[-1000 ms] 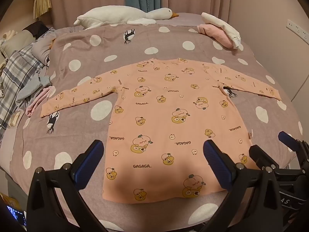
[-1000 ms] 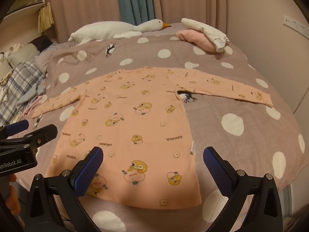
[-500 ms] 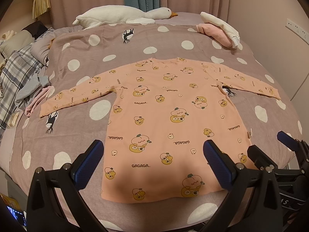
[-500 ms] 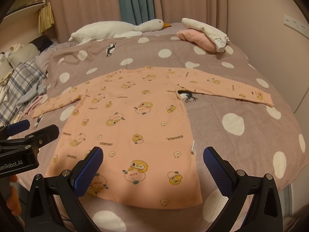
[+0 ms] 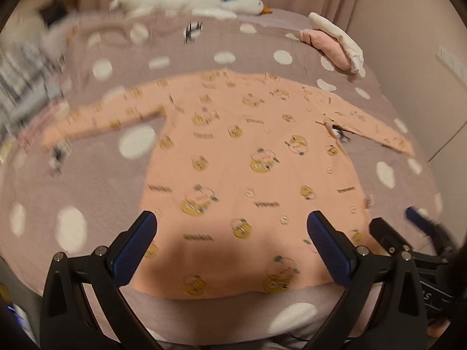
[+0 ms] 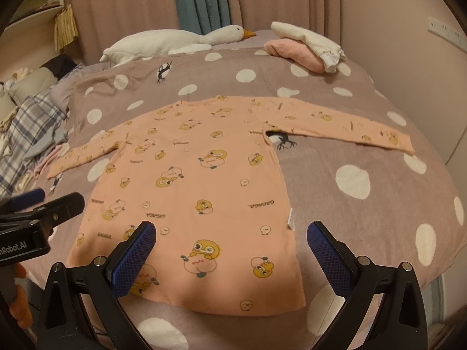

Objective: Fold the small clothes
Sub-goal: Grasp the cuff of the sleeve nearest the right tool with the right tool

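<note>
A peach knit shirt point(image 6: 204, 180) with printed cartoon ducks lies flat on the bed point(image 6: 335, 157), body spread like a wide trapezoid, both long sleeves stretched straight out to the sides. Its hem lies nearest the grippers, its neckline toward the far end. The bed's cover is a mauve, slightly fuzzy fabric with large white dots.

The left gripper point(image 5: 230, 248) hovers above the shirt's hem, jaws wide, holding nothing; its pads point(image 5: 132, 250) are blue with a fine grid texture on black plastic arms. This view is motion-blurred. The right gripper point(image 6: 230, 255) hangs over the shirt's right hem corner, also spread wide and empty.

Beyond the shirt's neckline lie a soft white goose plush point(image 6: 175, 42) and a folded pink and white pile point(image 6: 306, 45).
</note>
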Motion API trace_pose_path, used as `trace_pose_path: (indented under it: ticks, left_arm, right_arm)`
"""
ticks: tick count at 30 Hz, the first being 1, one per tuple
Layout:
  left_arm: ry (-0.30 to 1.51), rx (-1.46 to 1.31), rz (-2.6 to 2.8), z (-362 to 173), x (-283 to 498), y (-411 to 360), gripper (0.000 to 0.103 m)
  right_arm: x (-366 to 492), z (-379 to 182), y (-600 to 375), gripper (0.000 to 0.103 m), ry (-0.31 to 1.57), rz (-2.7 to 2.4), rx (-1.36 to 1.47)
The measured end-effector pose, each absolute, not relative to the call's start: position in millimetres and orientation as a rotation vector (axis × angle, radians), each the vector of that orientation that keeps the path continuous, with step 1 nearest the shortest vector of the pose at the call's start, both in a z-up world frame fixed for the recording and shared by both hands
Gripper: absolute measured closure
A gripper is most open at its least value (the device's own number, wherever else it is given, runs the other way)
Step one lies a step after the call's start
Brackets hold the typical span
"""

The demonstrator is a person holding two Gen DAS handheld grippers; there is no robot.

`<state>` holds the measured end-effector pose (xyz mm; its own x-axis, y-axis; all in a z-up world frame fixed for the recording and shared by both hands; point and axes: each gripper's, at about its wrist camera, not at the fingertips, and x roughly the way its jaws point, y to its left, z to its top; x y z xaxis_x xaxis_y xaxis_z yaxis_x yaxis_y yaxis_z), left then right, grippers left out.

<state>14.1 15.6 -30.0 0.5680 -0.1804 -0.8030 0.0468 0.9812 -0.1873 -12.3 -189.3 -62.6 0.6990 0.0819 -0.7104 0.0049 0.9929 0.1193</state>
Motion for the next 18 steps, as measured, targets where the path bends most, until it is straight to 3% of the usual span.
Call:
trace_pose_path:
  ticks: [5,10,18]
  left_arm:
    - [1.067,-0.456,-0.204,-61,28,47,0.0]
    - [1.131,-0.458,-0.158,-79,38,49,0.0]
    - [1.083,-0.512,-0.21,-90,52,60,0.0]
  right_arm:
    - [-6,-74,-214,0.001,0.817,0.062,0.211]
    - [6,-86,-258,0.001,0.834,0.041,0.383]
    - [26,-105,-360,0.001,0.751,-0.088,0.675]
